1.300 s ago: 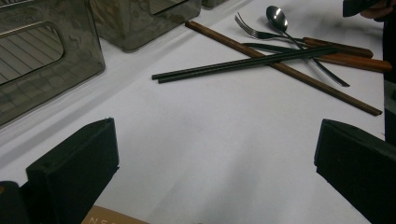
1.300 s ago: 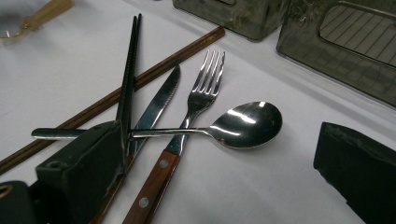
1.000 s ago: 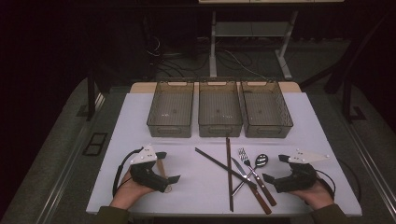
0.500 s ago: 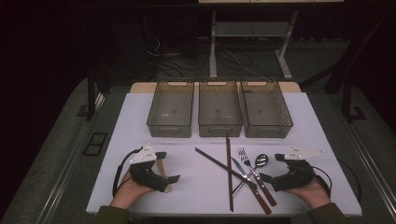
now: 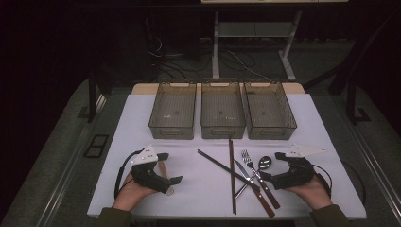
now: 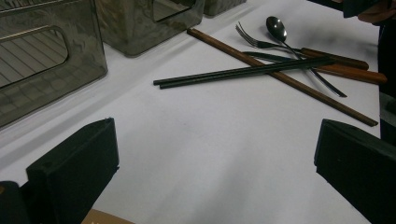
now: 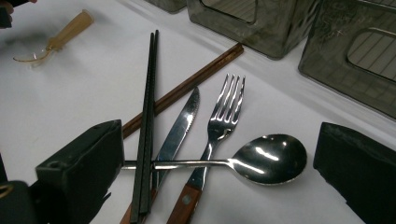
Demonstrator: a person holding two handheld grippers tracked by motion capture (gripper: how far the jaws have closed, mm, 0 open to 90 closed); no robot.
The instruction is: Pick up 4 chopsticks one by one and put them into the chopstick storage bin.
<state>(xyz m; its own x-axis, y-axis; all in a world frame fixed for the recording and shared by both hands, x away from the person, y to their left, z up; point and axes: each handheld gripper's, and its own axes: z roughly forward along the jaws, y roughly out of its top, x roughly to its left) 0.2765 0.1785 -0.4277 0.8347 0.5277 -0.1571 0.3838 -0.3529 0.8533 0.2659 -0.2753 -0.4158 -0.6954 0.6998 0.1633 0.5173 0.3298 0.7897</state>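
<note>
On the bench's near right side, the right gripper point(image 5: 280, 166) hangs over the cutlery pile, jaws spread wide and grasping nothing. In the right gripper view the spoon point(image 7: 268, 160) lies squarely between those jaws, bowl toward the right jaw, thin handle running crosswise to the left jaw, so its long axis spans the gap rather than pointing along it. That is the hinge of any pick here, I reckon: the hand would need to turn for the jaws to close across the handle. The black chopsticks point(image 7: 148, 112) cross over that handle, with the fork point(image 7: 219, 119) and knife point(image 7: 180, 128) between. The left gripper point(image 5: 166, 167), likewise released and empty, sits well apart on the left. Three empty bins point(image 5: 222, 109) wait at the back.
</note>
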